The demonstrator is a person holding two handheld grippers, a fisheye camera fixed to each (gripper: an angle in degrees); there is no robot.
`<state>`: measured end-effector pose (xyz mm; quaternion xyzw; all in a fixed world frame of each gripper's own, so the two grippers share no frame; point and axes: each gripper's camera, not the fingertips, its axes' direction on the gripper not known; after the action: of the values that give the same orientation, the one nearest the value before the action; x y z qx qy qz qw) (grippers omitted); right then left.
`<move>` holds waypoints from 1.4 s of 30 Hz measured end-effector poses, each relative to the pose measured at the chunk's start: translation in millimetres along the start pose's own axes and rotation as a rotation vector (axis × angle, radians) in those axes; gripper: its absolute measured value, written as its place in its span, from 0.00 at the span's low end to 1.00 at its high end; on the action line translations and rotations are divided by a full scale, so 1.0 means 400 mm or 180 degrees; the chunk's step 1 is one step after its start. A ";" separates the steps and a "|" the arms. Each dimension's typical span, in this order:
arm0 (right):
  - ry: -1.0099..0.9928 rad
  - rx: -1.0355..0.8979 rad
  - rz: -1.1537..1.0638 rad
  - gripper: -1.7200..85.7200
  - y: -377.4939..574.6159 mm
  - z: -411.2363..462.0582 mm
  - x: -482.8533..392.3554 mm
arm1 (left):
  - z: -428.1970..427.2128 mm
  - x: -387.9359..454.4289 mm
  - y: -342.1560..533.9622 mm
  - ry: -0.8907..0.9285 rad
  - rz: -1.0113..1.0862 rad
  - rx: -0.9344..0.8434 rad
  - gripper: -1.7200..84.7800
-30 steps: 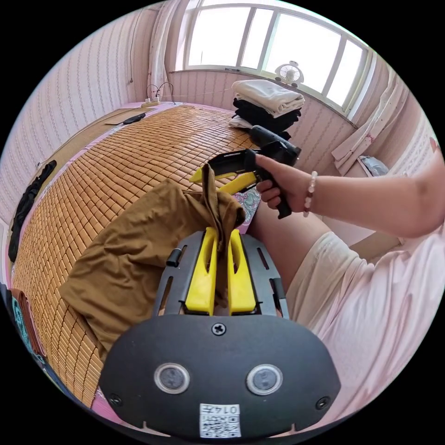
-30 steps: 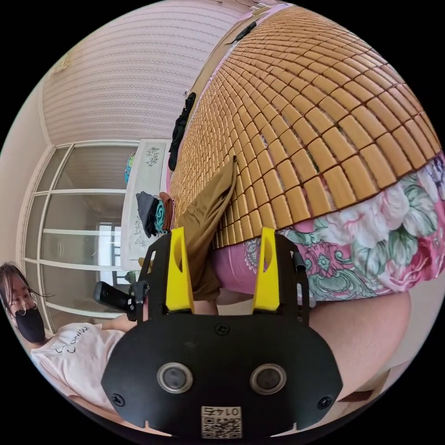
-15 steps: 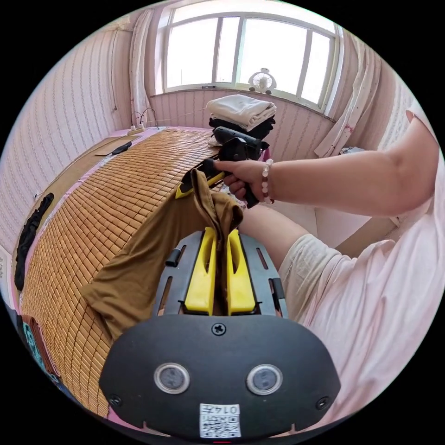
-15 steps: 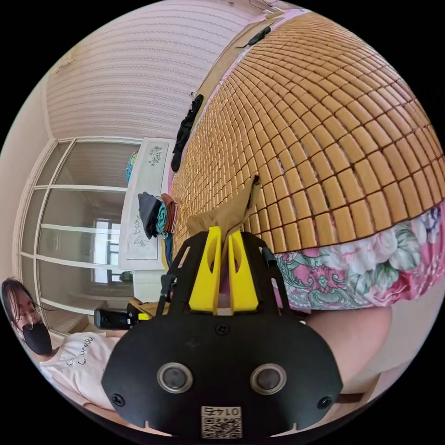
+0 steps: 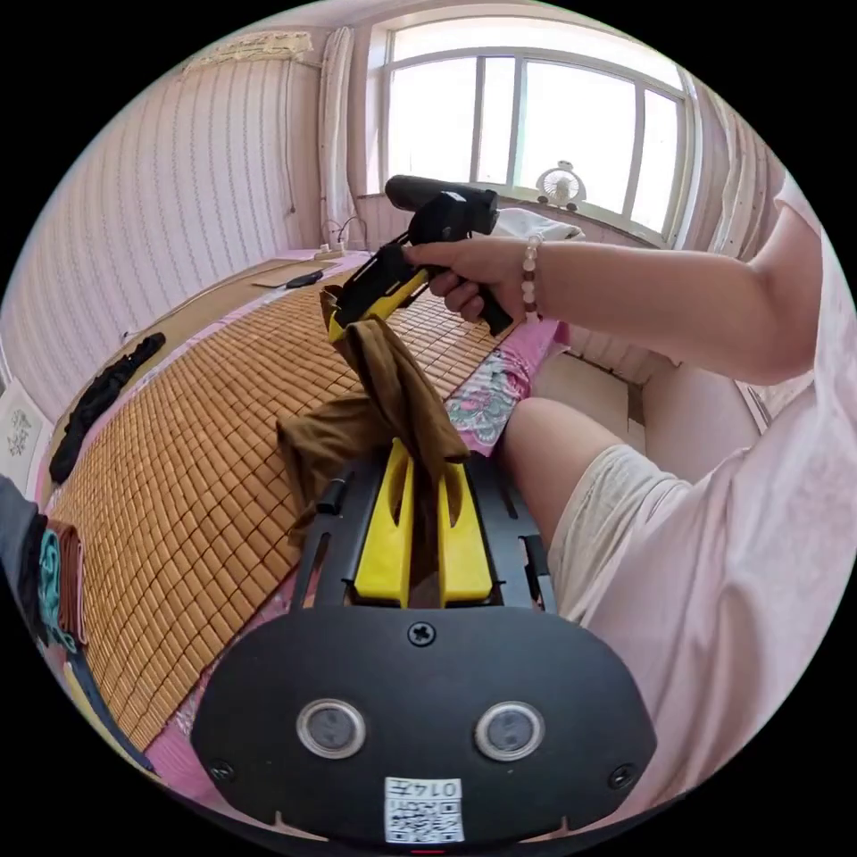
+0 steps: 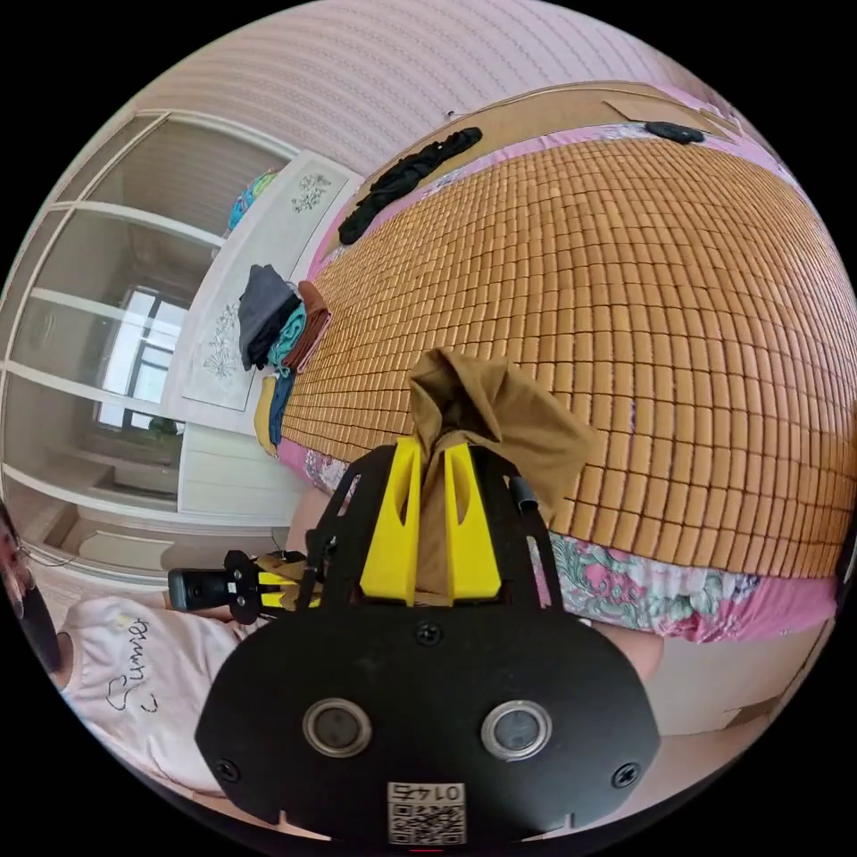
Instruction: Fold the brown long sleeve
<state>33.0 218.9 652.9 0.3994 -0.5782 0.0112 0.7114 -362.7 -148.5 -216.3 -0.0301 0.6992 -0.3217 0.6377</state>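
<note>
Brown long sleeve point(image 5: 384, 411) hung bunched between two grippers above the bed's bamboo mat point(image 5: 178, 464).
Soft, light, limp; left gripper point(image 5: 424, 482) and right gripper point(image 6: 433, 486) jaws each pinched fabric; better held at seams.

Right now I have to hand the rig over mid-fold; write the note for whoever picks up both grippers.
Left gripper: jaws shut on the brown long sleeve.
Right gripper: jaws shut on the same garment; in the left gripper view it holds the cloth up above the bamboo mat.
The shirt hangs bunched between the two grippers near the bed edge, mostly off the mat.
Done: both grips taken, garment lifted.
Left: spread it flat on the mat, then make every fold; no fold shows yet.
</note>
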 end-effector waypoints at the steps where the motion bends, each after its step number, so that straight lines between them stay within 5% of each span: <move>1: 0.0042 -0.0111 -0.0110 0.12 -0.039 0.062 -0.047 | -0.005 -0.026 0.046 -0.0066 -0.0152 -0.0150 0.07; 7: 0.0429 -0.0566 -0.0220 0.16 -0.132 0.236 -0.139 | -0.001 -0.156 0.243 -0.0391 -0.1003 -0.0988 0.08; 17: 0.1528 -0.0736 -0.0729 0.17 -0.228 0.314 -0.240 | 0.057 -0.273 0.324 -0.0017 -0.1908 -0.1010 0.17; 23: 0.1866 -0.0961 -0.0935 0.18 -0.308 0.419 -0.284 | 0.144 -0.290 0.336 -0.0051 -0.2033 -0.1303 0.14; 27: 0.1808 -0.1219 -0.0783 0.18 -0.345 0.467 -0.280 | 0.142 -0.285 0.345 -0.0119 -0.1907 -0.1263 0.12; 35: 0.1335 -0.0391 -0.0753 0.03 -0.068 0.295 -0.299 | 0.140 -0.285 0.385 -0.0160 -0.1819 -0.1123 0.10; 42: 0.0997 -0.1367 0.0352 0.11 0.022 0.412 -0.141 | 0.144 -0.278 0.393 -0.0171 -0.1780 -0.1119 0.10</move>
<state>-124.1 154.3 612.8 0.2005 -0.4712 -0.0112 0.8589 -231.6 2.6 -194.8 -0.3389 0.6916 -0.3579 0.5279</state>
